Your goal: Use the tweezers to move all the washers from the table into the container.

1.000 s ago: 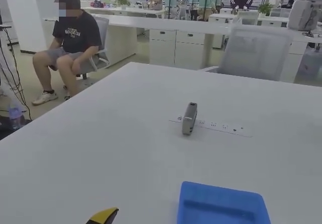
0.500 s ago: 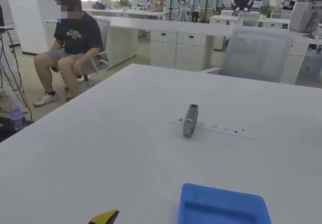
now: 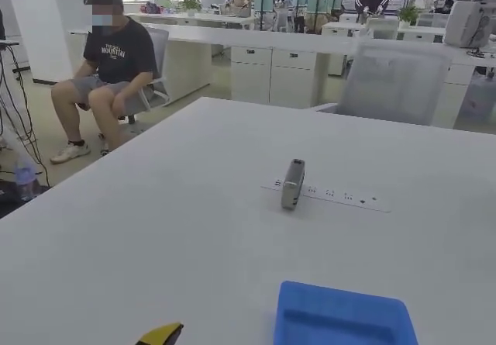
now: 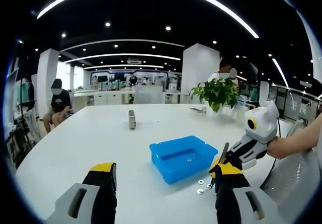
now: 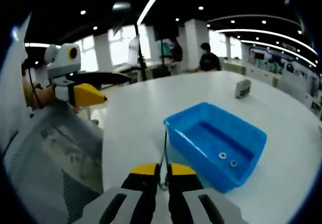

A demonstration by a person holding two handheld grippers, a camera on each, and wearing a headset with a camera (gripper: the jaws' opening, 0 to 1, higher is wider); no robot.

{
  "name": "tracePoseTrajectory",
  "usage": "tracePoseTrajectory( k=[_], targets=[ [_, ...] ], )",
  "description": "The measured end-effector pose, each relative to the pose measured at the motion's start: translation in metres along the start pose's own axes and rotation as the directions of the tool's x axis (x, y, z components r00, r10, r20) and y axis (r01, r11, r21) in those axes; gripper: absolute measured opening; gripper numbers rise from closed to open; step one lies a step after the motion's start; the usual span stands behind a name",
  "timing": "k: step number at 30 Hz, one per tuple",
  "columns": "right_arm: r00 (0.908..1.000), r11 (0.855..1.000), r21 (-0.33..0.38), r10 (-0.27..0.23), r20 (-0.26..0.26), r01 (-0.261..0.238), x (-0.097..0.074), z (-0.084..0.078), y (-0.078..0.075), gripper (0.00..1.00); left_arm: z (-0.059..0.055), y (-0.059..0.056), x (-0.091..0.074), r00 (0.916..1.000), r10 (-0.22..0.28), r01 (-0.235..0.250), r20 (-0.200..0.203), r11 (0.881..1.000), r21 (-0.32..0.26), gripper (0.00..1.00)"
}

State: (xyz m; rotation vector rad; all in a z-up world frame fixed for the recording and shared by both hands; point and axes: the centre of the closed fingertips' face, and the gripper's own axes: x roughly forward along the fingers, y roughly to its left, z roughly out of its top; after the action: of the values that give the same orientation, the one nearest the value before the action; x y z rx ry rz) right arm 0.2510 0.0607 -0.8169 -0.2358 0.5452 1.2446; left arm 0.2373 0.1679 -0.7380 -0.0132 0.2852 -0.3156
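The blue container [image 3: 341, 318] sits at the near edge of the white table; in the right gripper view the container [image 5: 216, 143] holds two washers [image 5: 221, 155]. Two more washers [image 4: 201, 182] lie on the table beside the container [image 4: 183, 156]. My right gripper [image 5: 162, 171] is shut on the thin tweezers [image 5: 164, 143], which point toward the container's near corner. From the left gripper view, the right gripper [image 4: 220, 164] hovers over the loose washers with the tweezers [image 4: 223, 153]. My left gripper [image 4: 166, 178] stands wide open and holds nothing. A gripper's yellow fingertip [image 3: 159, 333] shows left of the container.
A white power strip [image 3: 341, 196] with a grey adapter [image 3: 292, 183] lies across the table's middle. A grey chair [image 3: 395, 81] stands at the far edge. A person sits [image 3: 108, 66] at the far left, and a potted plant [image 4: 216, 93] stands at the table's right end.
The head camera has shifted slightly; nothing on the table has visibly moved.
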Motion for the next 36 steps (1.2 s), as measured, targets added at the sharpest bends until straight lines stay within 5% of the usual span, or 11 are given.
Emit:
tracePoseTrajectory(
  k=[4, 17, 23, 27, 36],
  targets=[
    [0.9983, 0.988, 0.153, 0.002, 0.058, -0.010, -0.002, 0.002, -0.008, 0.04, 0.000, 0.000, 0.000, 1.0000, 0.000, 0.000, -0.001, 1.000, -0.001, 0.81],
    [0.9987, 0.990, 0.141, 0.022, 0.047, -0.029, -0.002, -0.002, -0.008, 0.04, -0.001, 0.000, 0.000, 1.0000, 0.000, 0.000, -0.003, 1.000, -0.001, 0.81],
    [0.9989, 0.999, -0.009, 0.046, -0.004, -0.046, -0.002, -0.003, 0.003, 0.04, -0.001, 0.000, 0.000, 1.0000, 0.000, 0.000, -0.004, 1.000, 0.001, 0.81],
    [0.9982, 0.987, -0.155, 0.036, -0.048, -0.043, 0.000, -0.004, 0.011, 0.04, -0.001, 0.001, 0.000, 1.0000, 0.004, -0.004, -0.004, 1.000, 0.005, 0.81],
    [0.9954, 0.971, -0.237, 0.009, -0.096, -0.031, 0.001, -0.004, 0.013, 0.04, -0.002, 0.000, 0.000, 1.0000, -0.002, 0.002, -0.008, 1.000, 0.004, 0.81]
  ],
)
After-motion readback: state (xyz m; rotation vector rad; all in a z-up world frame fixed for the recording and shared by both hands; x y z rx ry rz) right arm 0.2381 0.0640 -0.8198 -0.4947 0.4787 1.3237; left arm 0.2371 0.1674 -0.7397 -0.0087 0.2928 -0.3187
